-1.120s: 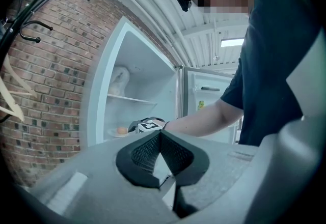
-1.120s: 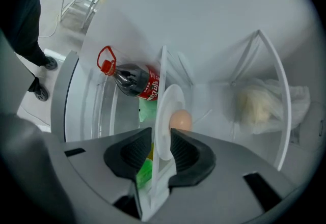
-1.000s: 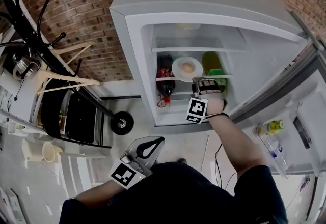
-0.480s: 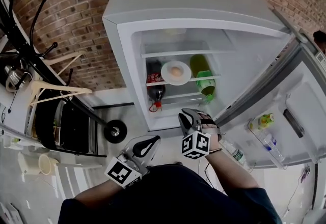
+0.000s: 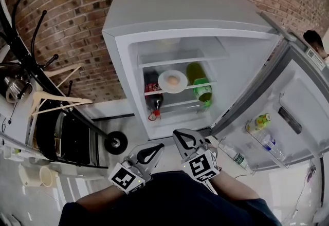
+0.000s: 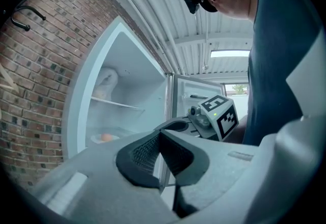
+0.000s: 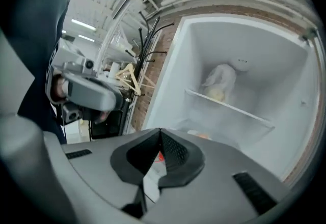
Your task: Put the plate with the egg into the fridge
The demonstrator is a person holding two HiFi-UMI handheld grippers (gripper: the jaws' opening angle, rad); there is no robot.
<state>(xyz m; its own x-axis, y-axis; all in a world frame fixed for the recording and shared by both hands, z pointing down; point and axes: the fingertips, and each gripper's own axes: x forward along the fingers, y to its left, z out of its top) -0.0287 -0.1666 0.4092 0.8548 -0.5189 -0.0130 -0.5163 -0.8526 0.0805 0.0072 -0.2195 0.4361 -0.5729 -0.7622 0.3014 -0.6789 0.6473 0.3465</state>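
- The plate [image 5: 162, 81] sits inside the fridge [image 5: 180, 4], about midway up, with the egg [image 5: 173, 80] on it. It is between a dark bottle [image 5: 153, 97] and a green bottle [image 5: 198, 82].
- The left gripper [image 5: 157, 146] has its jaws together at the tips and holds nothing.
- The right gripper [image 5: 177, 133] is closing right down. Its tips meet and nothing is between them.
- Both grippers hang low by the person's body, below the fridge opening and well apart from the plate.
- Judged from this, the placing itself looks done: the plate is in, level and free of both grippers.
- What seems left is tidying up. The door [image 5: 288, 91] stands wide open on the person's right, with small bottles [image 5: 259, 123] in its rack.
- The next move probably calls for the right gripper, which is nearer, to reach the door's outer edge and push it shut with its closed jaws.
- The push should be steady, so that neither the rack bottles nor the egg get jolted.
- No grasp looks necessary; the left gripper can stay clear.
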